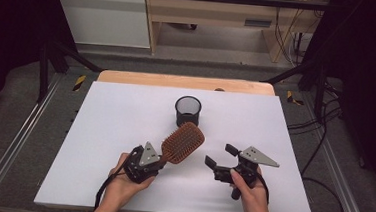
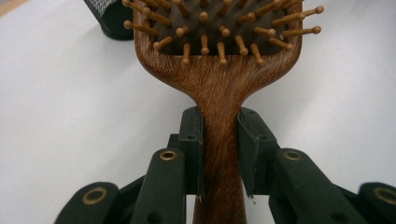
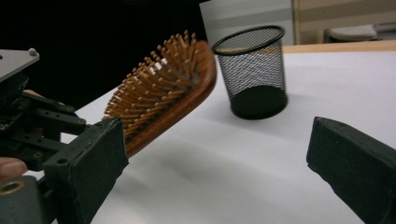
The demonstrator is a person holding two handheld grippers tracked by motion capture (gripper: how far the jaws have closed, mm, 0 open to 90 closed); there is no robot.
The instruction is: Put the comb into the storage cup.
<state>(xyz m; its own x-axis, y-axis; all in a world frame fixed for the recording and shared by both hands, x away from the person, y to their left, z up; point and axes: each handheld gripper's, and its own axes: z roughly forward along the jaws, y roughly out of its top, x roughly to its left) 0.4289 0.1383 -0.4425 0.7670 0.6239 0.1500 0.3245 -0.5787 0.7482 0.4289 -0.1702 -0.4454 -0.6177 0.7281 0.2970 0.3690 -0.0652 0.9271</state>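
Observation:
A brown wooden paddle hairbrush with wooden bristles is held off the white table, its head aimed toward the far right. My left gripper is shut on the brush's handle, with both pads pressed against its sides. The brush head also appears in the right gripper view, tilted with bristles up and to the left. My right gripper is open and empty, a short way right of the brush, with its jaws wide apart. A black mesh cup stands upright beyond the brush.
The white table top has bare room to the left and right of the cup. A wooden strip runs along its far edge. Cables lie on the floor at the right.

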